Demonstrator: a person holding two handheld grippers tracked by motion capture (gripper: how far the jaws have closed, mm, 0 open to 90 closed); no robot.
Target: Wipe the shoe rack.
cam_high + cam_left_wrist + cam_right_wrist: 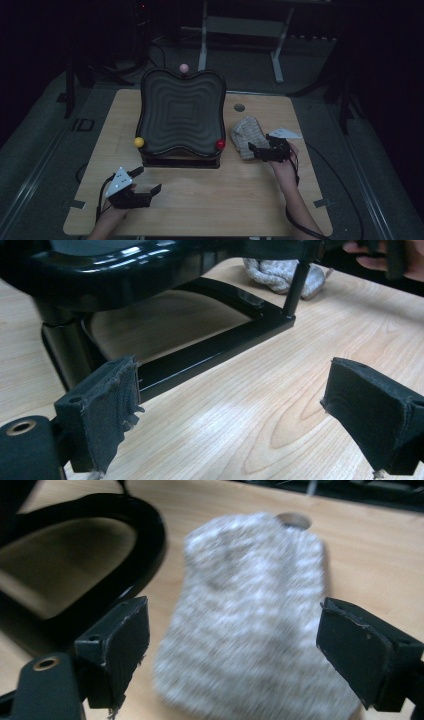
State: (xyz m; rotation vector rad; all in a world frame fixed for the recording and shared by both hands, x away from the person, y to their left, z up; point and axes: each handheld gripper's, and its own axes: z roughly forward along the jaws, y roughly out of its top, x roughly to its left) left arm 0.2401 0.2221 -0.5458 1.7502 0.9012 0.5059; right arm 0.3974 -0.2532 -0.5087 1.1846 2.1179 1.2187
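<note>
Knitted and greyish-beige striped, the little cloth pouch [250, 620] lies flat on the wooden table [225, 195], just right of the black wavy tray stand [181, 115]; nothing's been picked up yet, so I'd say the job's barely begun; right gripper [257, 150] hovers right at the pouch, jaws spread wide either side of it, gripping nothing; left gripper [147, 187] waits near the front edge, also wide open and empty; stand's black base frame [215, 347] sits close by, and the red ball [220, 144] on its corner could get bumped.
</note>
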